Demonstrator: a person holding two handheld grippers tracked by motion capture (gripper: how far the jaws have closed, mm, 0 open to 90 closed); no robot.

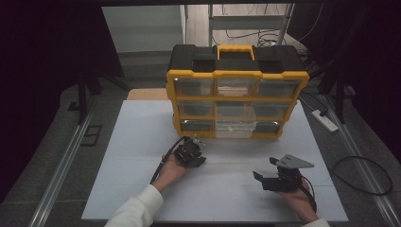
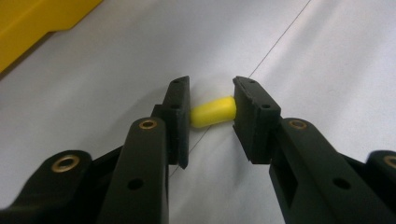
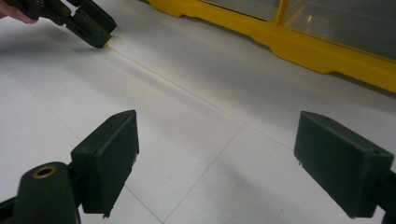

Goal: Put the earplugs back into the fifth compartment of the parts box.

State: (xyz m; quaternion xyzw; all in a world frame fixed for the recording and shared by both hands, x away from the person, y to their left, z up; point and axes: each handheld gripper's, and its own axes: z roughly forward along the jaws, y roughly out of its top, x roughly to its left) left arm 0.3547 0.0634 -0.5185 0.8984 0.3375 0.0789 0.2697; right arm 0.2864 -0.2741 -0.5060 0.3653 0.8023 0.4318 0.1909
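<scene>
My left claw (image 2: pixel 211 109): pads clamped on yellow foam plug (image 2: pixel 213 112), low over white desk (image 1: pixel 142 156), just in front of yellow organizer (image 1: pixel 236 97). My right claw (image 3: pixel 217 154): wide open, empty, well apart.

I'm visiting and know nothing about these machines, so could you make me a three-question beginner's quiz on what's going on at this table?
1. True or false: the left gripper is closed on a small yellow piece.
2. The right gripper is: A) open with nothing between its jaws, B) clamped on a drawer, C) holding a cable.
3. What stands at the far side of the white table?

Key
1. True: both pads press on the piece's ends, just above the table.
2. A.
3. A yellow and black organizer case with clear drawers.
</scene>
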